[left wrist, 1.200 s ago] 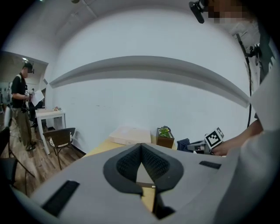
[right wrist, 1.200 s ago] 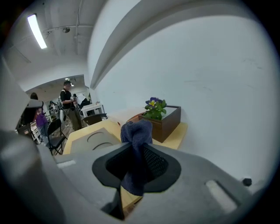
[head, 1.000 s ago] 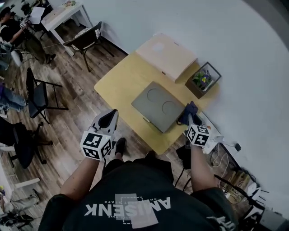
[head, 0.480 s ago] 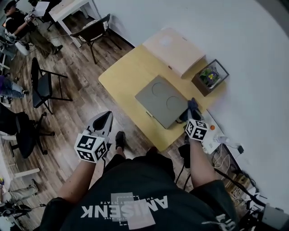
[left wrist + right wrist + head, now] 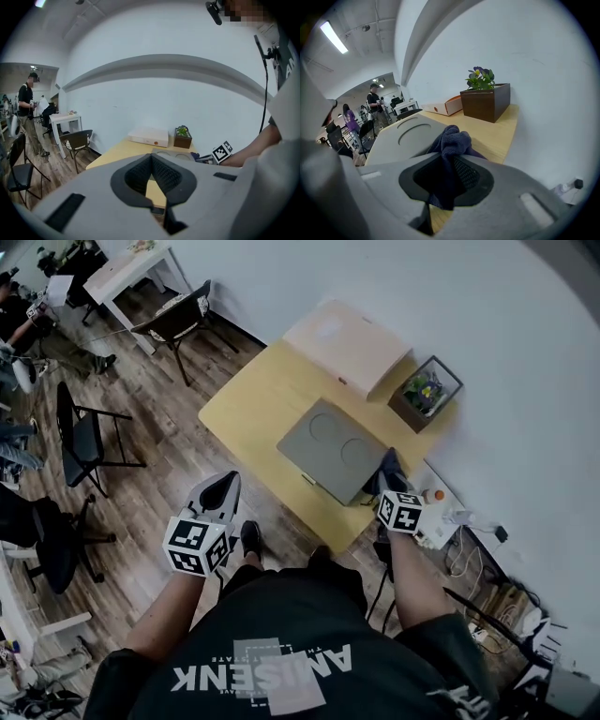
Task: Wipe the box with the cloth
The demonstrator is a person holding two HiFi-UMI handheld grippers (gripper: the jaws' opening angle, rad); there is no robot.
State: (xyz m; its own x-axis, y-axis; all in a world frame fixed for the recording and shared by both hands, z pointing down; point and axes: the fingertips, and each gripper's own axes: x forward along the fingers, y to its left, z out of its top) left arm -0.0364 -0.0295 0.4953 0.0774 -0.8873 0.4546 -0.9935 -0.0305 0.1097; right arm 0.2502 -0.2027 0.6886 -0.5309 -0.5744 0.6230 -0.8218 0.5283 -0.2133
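**Inspector:** Right claw [image 5: 451, 164], state?

**Assistant:** Clamped on the cloth [image 5: 453, 138]. The dark blue fabric is bunched between both jaws and spills out past the tips.

**Inspector:** Where is the cloth?

**Assistant:** At the right corner of the box [image 5: 330, 448], on the side nearest the wall. Whether it presses on the lid or only meets the box edge, I cannot tell.

**Inspector:** And the box?

**Assistant:** Grey, flat, with two round recesses in the lid. It lies toward the near corner of the table [image 5: 246, 401].

**Inspector:** Left claw [image 5: 222, 494]?

**Assistant:** Jaws together with nothing between them. It hangs over the floor [image 5: 150, 442], off the table's near edge and well apart from the box.

**Inspector:** Other items?

**Assistant:** A planter [image 5: 425, 394] with purple and yellow flowers stands at the wall-side edge. A pale flat case [image 5: 345, 341] sits at the far corner, just beside the planter.
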